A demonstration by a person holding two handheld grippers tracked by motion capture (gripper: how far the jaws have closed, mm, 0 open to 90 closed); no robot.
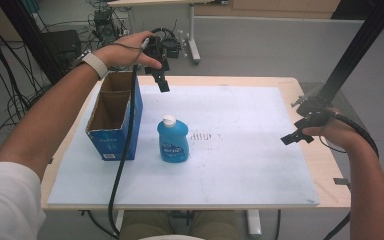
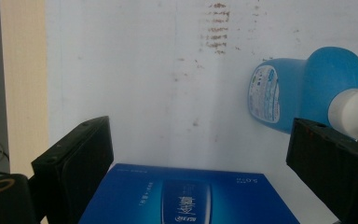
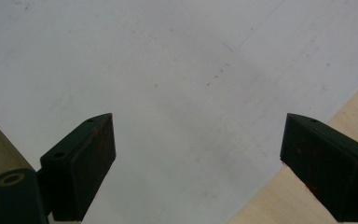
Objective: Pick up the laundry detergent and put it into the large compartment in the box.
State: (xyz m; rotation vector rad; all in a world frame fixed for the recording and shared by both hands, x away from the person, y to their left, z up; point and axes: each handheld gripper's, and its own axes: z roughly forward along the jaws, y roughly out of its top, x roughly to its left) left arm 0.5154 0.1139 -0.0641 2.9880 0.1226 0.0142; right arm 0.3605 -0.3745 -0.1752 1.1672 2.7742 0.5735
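High view: my left tongs point(image 1: 161, 82) hang in the air above the far edge of the table point(image 1: 325, 165), over the far end of the open blue carton point(image 1: 115, 120), while my right tongs point(image 1: 295, 136) hover low over the right edge. One blue bottle point(image 1: 173, 140) with a white cap stands upright on the white mat point(image 1: 240, 165), toward the left half of the table, just beside the carton's right wall and apart from it. The carton stands near the left edge with its flaps up, and what I can see of its inside looks bare. In the left gripper view my left tongs point(image 2: 198, 161) are spread wide with nothing between them, looking down past the carton's printed blue side point(image 2: 186, 198) at the bottle point(image 2: 307, 93), which lies off toward the right jaw. In the right gripper view my right tongs point(image 3: 200, 163) are likewise spread and hold nothing, facing bare mat point(image 3: 168, 70) and a strip of wooden table edge point(image 3: 279, 205). By my judgement the work has barely begun: the bottle is not yet gripped and sits outside the carton, so approach, grasp, lift and placing inside all seem to remain. Count: one bottle, one carton, one mat, two tongs.
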